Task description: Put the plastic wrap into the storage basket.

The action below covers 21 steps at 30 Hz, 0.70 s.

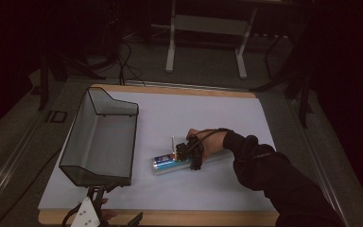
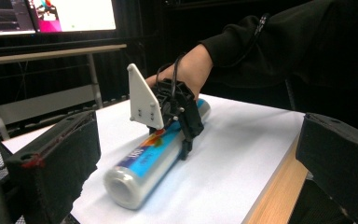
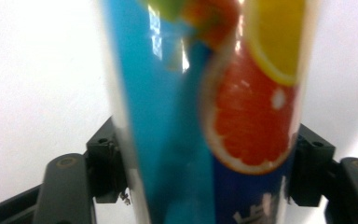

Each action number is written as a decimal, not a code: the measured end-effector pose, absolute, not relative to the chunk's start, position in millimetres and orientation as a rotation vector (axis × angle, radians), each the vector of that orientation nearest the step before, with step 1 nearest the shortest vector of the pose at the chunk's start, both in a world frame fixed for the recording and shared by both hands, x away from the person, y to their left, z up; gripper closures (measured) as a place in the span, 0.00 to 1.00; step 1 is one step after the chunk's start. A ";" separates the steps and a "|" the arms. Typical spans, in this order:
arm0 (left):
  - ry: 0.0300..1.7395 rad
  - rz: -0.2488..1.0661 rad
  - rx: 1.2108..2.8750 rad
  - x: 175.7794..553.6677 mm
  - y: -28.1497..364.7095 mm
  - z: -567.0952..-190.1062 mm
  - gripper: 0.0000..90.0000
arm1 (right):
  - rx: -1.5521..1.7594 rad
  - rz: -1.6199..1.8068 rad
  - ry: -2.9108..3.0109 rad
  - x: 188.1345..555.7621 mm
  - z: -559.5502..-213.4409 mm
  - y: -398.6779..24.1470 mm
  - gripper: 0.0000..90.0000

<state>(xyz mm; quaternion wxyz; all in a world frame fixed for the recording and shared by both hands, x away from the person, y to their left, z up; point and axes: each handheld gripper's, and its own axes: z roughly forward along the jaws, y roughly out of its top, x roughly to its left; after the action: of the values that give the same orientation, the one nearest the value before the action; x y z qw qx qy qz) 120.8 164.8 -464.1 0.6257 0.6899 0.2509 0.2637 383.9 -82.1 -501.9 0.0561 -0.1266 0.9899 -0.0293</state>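
One roll of cling film [image 1: 170,164] lies on the counter [image 1: 227,118], just right of one wire basket [image 1: 101,137], which appears empty. Right gripper [image 1: 189,153] has its jaws closed against the roll's sides; lifting is judged not yet begun. Left gripper [image 1: 92,213] rests at the near edge, jaws wide, holding nothing.

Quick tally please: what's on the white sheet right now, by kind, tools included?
Mesh baskets: 1, the black basket at the sheet's left
Film rolls: 1, the roll lying flat
Tools: 2, the right tool over the roll, the left tool at the near edge
Total: 4
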 end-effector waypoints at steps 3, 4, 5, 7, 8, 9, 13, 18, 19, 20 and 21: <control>0.573 0.604 1.585 121.1 164.5 -464.2 0.01 | -0.325 -0.088 3.019 386.5 -499.1 -81.1 0.35; 0.573 0.604 1.585 121.1 164.5 -464.2 0.01 | -0.325 -0.088 3.019 386.5 -499.1 -81.1 0.35; 0.573 0.606 1.584 121.5 164.8 -464.1 0.01 | -0.310 -0.080 3.026 387.3 -497.8 -81.7 0.35; 0.574 0.603 1.583 121.9 165.0 -464.1 0.01 | -0.262 -0.079 3.028 389.1 -494.0 -82.2 0.35; 0.573 0.603 1.583 121.8 164.8 -464.1 0.01 | -0.237 -0.075 3.029 389.7 -493.1 -82.3 0.35; 0.571 0.604 1.584 121.6 164.7 -464.0 0.01 | -0.223 -0.077 3.035 391.0 -491.7 -82.3 0.35; 0.568 0.603 1.584 121.6 164.5 -463.8 0.01 | -0.140 -0.060 3.042 394.1 -486.0 -83.0 0.35; 0.565 0.603 1.581 121.4 164.1 -463.4 0.01 | -0.033 -0.026 3.060 398.0 -479.7 -83.4 0.35; 0.562 0.604 1.582 121.3 164.0 -463.3 0.01 | -0.005 -0.007 3.072 398.7 -478.7 -83.8 0.35; 0.560 0.602 1.582 121.1 163.9 -463.2 0.01 | 0.009 -0.004 3.077 399.6 -477.0 -83.6 0.35; 0.559 0.602 1.583 121.2 163.8 -463.1 0.01 | 0.035 0.022 3.085 400.5 -476.0 -84.0 0.35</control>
<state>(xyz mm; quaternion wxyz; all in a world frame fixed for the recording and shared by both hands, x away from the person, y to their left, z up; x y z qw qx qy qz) 121.2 163.8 -463.1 0.6280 0.6908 0.2440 0.2625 400.5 -84.0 -476.0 0.0282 0.0114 0.9995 0.0071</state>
